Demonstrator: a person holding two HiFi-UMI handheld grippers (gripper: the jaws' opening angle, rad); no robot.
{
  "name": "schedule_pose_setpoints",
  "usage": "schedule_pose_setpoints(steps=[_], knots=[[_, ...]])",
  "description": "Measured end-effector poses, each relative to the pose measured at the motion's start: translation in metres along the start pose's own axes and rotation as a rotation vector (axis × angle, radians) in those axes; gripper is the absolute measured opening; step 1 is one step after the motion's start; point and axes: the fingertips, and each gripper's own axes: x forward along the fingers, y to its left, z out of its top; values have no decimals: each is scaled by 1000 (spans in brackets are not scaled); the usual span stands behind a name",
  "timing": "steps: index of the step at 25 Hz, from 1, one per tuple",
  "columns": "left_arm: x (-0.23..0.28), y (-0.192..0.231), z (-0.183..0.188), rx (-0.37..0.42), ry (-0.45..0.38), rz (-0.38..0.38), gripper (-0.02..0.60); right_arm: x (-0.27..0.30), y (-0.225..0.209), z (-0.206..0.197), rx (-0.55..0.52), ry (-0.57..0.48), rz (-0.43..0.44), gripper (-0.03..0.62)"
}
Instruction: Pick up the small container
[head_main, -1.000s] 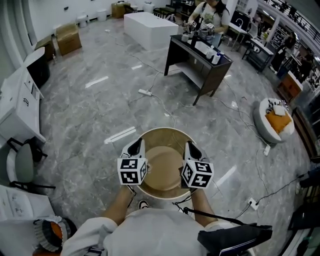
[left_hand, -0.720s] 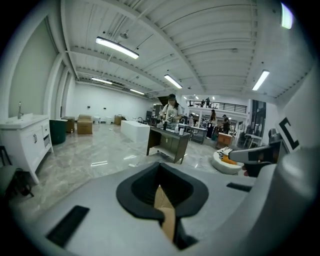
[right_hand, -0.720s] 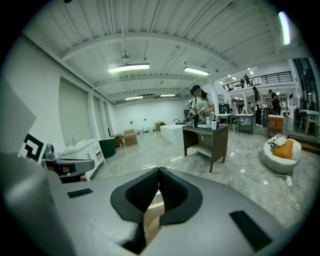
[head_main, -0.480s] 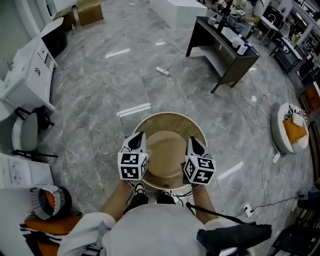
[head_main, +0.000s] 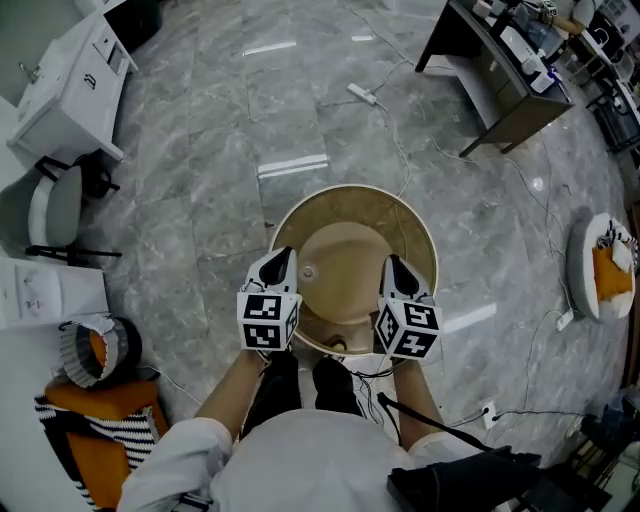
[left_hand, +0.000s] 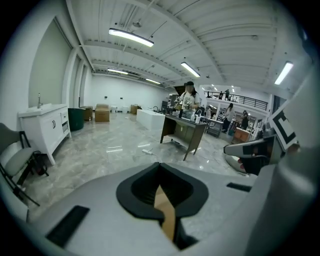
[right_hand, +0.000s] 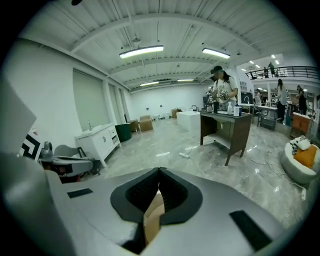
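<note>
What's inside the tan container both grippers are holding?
The tan container shows only its bare bottom with one small pale spot. The left gripper and right gripper cover parts of its rim and inner wall.

- Bright, even light from ceiling strip lamps (left_hand: 131, 37).
- White glare streaks on the polished floor (head_main: 200, 180).
- Inside of small container (head_main: 345, 205) evenly lit; shadows soft.
- Gripper views: strong fisheye, black corners, near foreground soft, far background crisp.
- Head view sharp; edges bowed.
</note>
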Motion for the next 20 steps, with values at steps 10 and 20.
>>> schedule_pose_setpoints(steps=[10,20], knots=[[43,22,-114,-25,120,-7,8,53,1,-98,8,111,33,23],[98,49,-219,-72,178,28,8,111,2,-210,28,222,57,23]])
